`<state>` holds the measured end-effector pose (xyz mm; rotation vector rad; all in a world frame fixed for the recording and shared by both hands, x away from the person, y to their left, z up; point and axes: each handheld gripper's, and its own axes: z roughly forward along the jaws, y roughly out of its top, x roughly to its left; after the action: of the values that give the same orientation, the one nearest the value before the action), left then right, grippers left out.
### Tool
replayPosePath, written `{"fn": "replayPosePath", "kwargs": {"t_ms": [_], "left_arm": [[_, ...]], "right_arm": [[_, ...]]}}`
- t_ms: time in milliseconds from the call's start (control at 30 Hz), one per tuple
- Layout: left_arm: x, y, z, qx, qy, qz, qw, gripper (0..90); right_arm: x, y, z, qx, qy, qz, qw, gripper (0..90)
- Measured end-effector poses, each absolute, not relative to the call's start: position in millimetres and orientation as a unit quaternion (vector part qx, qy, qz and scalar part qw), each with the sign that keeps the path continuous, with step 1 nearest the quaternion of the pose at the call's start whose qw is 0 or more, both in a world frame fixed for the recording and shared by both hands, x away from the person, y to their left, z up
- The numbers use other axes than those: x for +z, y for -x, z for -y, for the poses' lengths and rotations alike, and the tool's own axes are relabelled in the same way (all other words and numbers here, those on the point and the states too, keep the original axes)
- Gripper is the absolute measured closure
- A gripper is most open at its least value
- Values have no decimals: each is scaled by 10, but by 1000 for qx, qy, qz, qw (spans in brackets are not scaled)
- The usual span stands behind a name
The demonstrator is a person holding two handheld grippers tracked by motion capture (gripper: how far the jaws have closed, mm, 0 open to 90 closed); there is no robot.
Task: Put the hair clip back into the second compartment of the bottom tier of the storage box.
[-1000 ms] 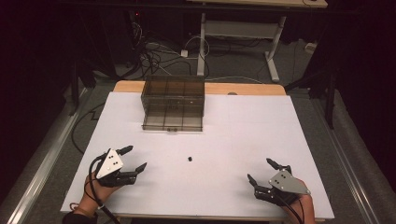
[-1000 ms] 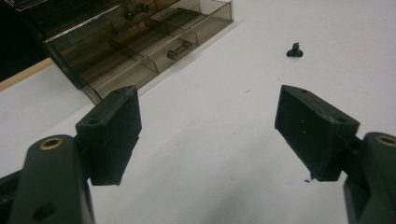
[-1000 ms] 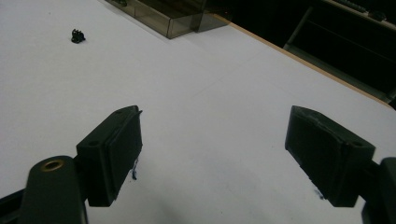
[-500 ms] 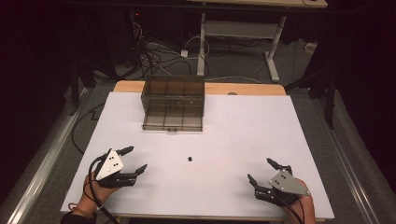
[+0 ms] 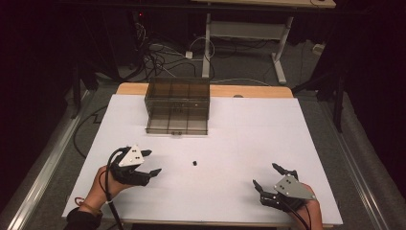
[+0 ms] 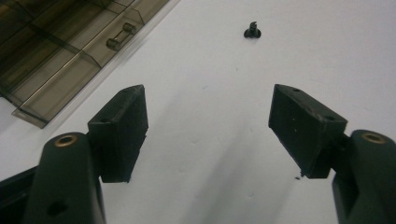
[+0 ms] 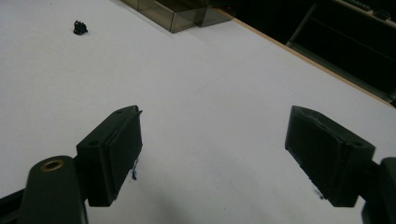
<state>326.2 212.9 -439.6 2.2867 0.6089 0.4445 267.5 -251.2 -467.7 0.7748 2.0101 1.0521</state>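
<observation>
- Two tools are counted on the white desk: the left tool near the front left corner and the right tool near the front right corner.
- One small black part is seen lying on the desk, roughly midway between the two tools and slightly ahead of them. Its exact type cannot be determined; in the left gripper view it resembles a small screw or clip.
- One smoke-tinted transparent box is placed at the rear of the desk, left of centre. It is divided by internal walls into several compartments. No contents can be made out in it.
- The small black part is located well apart from the box, on the bare desk surface in front of it.
- Left tool: the jaws are spread wide, with nothing gripped between them. The small black part is seen ahead of the jaws, well clear of both pads.
- Right tool: the jaws are likewise spread wide and nothing is gripped. The small black part is seen far off at upper left in the right gripper view.
- Each tool is held by one hand at the front edge of the desk.
</observation>
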Motion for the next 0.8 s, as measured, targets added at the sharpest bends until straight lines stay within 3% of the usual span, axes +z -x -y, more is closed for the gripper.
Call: {"fn": "replayPosePath", "kwargs": {"t_ms": [467,533,800], "left_arm": [[-4381,-3557,-1531,101,-926,-197,307,374],[-4391,-3617,-1434,96,-934,-174,297,430],[-4517,-3868,-1139,85,-944,-129,291,431]], "right_arm": [[-4686,-2676,2509,407,-299,-784,362,188],[-4686,-2676,2509,407,-298,-784,362,188],[-4696,-2673,2496,405,-296,-787,359,188]]}}
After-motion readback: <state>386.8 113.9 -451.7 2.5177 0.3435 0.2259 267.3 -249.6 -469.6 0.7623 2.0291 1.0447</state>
